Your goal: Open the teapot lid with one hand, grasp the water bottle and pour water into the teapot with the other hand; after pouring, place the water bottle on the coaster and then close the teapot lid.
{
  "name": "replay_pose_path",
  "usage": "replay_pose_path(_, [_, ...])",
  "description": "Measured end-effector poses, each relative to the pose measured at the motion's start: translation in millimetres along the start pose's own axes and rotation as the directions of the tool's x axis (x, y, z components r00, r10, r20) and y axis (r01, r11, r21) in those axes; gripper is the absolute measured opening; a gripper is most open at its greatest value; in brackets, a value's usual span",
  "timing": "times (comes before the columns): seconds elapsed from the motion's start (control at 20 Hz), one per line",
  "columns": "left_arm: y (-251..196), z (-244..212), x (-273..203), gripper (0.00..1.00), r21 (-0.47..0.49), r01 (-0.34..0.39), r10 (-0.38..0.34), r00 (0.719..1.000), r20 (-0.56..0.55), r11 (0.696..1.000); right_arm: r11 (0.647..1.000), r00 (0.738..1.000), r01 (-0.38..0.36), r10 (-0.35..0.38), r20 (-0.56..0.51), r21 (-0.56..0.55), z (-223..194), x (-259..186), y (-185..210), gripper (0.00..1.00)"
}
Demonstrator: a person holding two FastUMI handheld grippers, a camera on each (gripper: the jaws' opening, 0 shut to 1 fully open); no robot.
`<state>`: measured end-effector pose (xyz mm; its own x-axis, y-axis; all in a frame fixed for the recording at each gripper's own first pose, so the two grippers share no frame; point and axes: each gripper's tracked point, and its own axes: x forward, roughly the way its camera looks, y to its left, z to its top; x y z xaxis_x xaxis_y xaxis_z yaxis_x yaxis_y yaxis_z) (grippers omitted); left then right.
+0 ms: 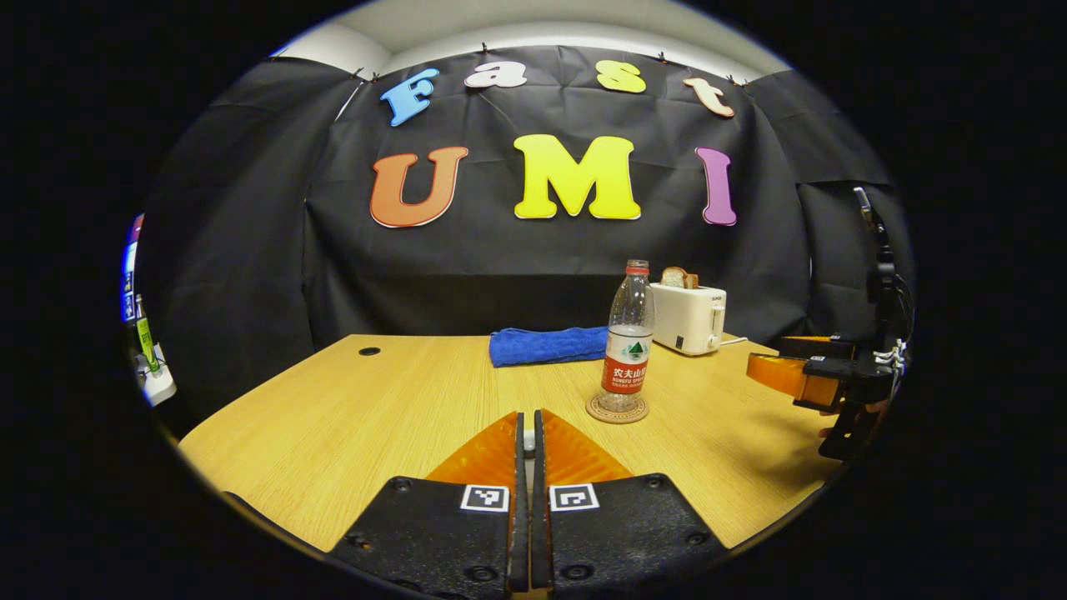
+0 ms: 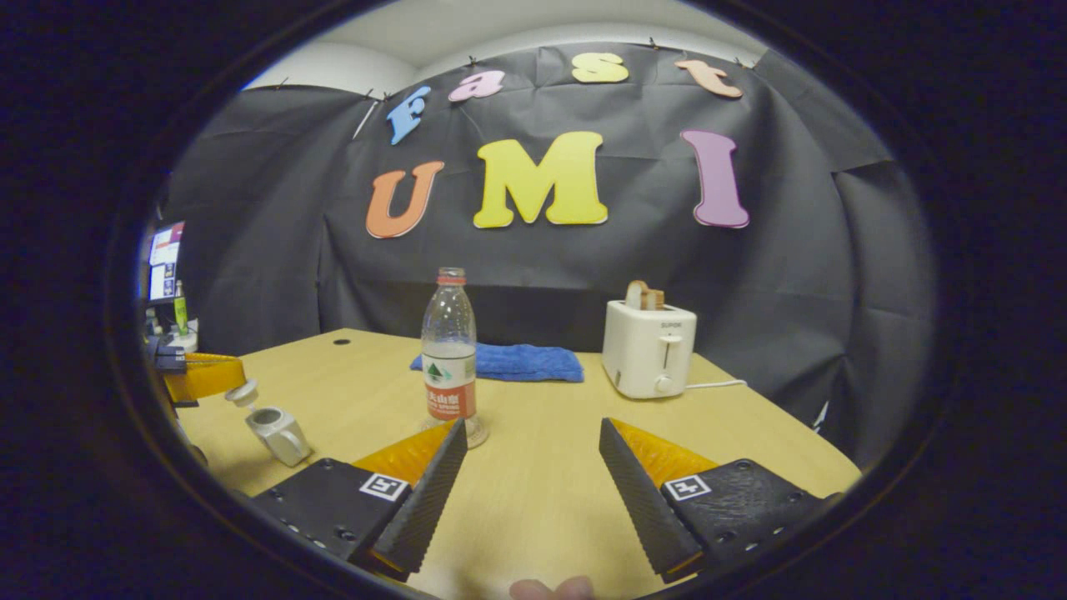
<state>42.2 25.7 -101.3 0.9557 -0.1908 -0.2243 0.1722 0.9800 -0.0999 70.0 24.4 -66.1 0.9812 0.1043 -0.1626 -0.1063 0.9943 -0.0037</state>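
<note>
Left gripper [image 1: 526, 421] closed almost fully, fingers nearly touching, with a sliver of something pale pinched between them. From the right gripper view, clamped at its tip on the small white round teapot lid [image 2: 242, 393], lifted just above and beside the open white ceramic teapot [image 2: 278, 433], which sits low on the light wooden table [image 2: 542, 500].

Right gripper [image 2: 531, 427] spread wide, fingers well apart, nothing between them.

Clear plastic water bottle [image 1: 628, 342] with a red cap, upright on the round cork coaster [image 1: 617, 411], ahead and slightly right of the left gripper's fingers. In the right gripper view, just beyond the tip of that gripper's left-hand finger, not touching it.

Red and white label around the bottle's lower half, with a green emblem. Small dark lettering near the top of the white toaster [image 2: 649, 358], too small to make out. Toaster far ahead and right of both grippers, bread slices [image 2: 643, 295] standing in its slot. Folded blue cloth [image 2: 513, 363] behind the bottle, near the table's far edge.
</note>
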Motion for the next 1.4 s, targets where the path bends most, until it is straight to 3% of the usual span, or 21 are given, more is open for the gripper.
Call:
replay_pose_path(0.35, [9,-22,13,0.04,-0.042,-0.021,0.019,0.999,-0.05,0.999,0.997,0.997,0.077,-0.077,0.028,0.012,-4,-14,-37,0.95])
replay_pose_path(1.05, [4,-32,16,0.07,-0.032,-0.029,0.027,0.996,-0.086,0.999,0.998,0.997,0.053,-0.054,0.049,0.021,-3,-15,-26,0.94])
replay_pose_path(1.15, [5,-32,16,0.27,-0.027,-0.045,0.042,0.995,-0.087,0.999,0.998,0.997,0.055,-0.056,0.053,0.022,-3,-17,-27,0.94])
replay_pose_path(1.2, [6,-29,15,0.52,-0.021,-0.055,0.053,0.995,-0.079,0.998,0.998,0.997,0.057,-0.058,0.056,0.023,-3,-18,-27,0.95])
replay_pose_path(1.25, [8,-23,13,0.71,-0.016,-0.072,0.071,0.995,-0.064,0.997,0.998,0.997,0.057,-0.059,0.058,0.027,-2,-20,-26,0.94])
replay_pose_path(1.4, [11,14,0,1.0,-0.008,-0.137,0.137,0.99,0.02,0.99,0.998,0.996,0.055,-0.058,0.072,0.042,4,-27,-23,0.95])
